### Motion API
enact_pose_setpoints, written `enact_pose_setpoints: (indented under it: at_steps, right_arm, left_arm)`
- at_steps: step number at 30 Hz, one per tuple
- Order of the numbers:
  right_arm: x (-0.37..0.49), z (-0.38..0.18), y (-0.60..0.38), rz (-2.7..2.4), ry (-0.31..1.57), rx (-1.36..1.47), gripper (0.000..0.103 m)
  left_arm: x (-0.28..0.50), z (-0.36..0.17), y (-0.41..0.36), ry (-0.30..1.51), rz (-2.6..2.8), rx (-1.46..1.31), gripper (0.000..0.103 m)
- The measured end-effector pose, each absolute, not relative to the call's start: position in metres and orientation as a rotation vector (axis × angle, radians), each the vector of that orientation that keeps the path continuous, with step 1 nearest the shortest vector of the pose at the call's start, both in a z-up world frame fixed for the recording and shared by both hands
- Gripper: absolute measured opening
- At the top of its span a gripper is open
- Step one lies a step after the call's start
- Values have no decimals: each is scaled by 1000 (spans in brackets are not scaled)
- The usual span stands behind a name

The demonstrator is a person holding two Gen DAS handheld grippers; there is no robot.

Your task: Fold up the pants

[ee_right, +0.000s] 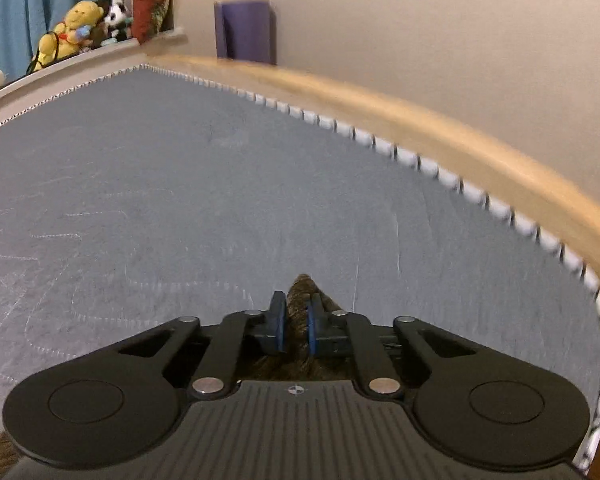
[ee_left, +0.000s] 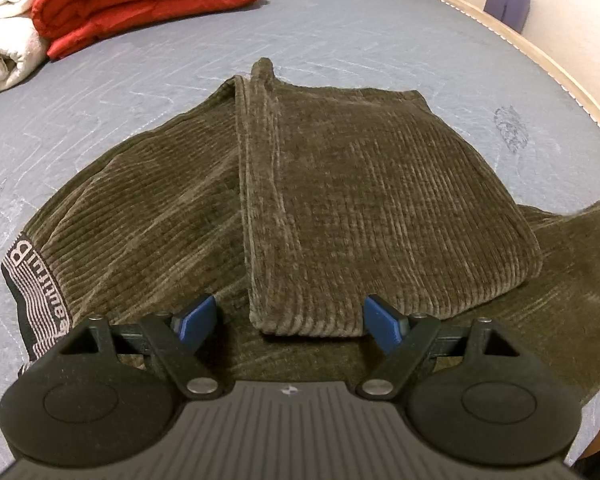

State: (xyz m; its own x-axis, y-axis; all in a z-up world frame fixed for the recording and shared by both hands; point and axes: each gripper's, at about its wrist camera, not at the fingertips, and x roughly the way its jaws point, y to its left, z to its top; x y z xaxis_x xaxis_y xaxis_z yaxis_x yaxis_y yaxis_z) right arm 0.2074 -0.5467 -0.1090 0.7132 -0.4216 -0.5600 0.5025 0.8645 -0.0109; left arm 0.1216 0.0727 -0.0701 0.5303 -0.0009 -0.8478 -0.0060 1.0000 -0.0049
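Observation:
Olive-brown corduroy pants [ee_left: 332, 184] lie on the grey mattress [ee_left: 340, 28], with one leg folded over the body. Its hem edge lies just in front of my left gripper [ee_left: 290, 320]. The waistband with a black-and-white label [ee_left: 32, 288] is at the left. My left gripper is open and empty, hovering just over the pants, its blue pads either side of the folded hem. My right gripper [ee_right: 296, 324] is shut on a bunched piece of the pants [ee_right: 302, 292], held above the mattress [ee_right: 180, 200].
A folded red quilt [ee_left: 148, 0] and white blankets [ee_left: 4, 28] lie at the far left of the mattress. The wooden bed frame [ee_right: 440, 128] and wall run along the right. Stuffed toys [ee_right: 76, 24] sit on a ledge; a purple rectangle [ee_right: 246, 30] leans on the wall.

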Motion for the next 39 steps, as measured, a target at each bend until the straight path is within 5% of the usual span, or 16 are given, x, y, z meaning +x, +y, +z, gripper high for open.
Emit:
enact_pose_setpoints:
  at_steps: [3,8,10,12,18,25,29,31,33,39]
  right_arm:
    - [207,-91,-550,-574,423,168,8]
    - [233,-121,-561,-576,626,216,14]
    - [228,-123,-561,-617,645,196,41]
    - [214,-111,-565,-642,591,195,52]
    - [155,-92,-603,-738,508,255,53]
    - [92,-108,-638,-631,704,381,58]
    - [86,-122,-626,-553,822,296,55]
    - [82,-120,-620,-515,833,283,26]
    - [79,-112,-616,-526,822,245,14]
    - [80,-108,-615,-708,884,284,16]
  left_arm:
    - [125,-66,72,996,-6,-27,85]
    - [121,-63,57,968,-106,3,85]
    - [114,-61,47,948,-145,57,84]
    - [108,-59,40,937,-181,86,82]
    - [96,-47,51,897,-211,47,71]
    - [81,-31,56,851,-195,29,71]
    - [75,-28,53,843,-202,38,72]
    - [73,-27,54,839,-199,40,72]
    - [72,-26,54,836,-190,40,72]
    - [72,-25,63,859,-192,-27,72]
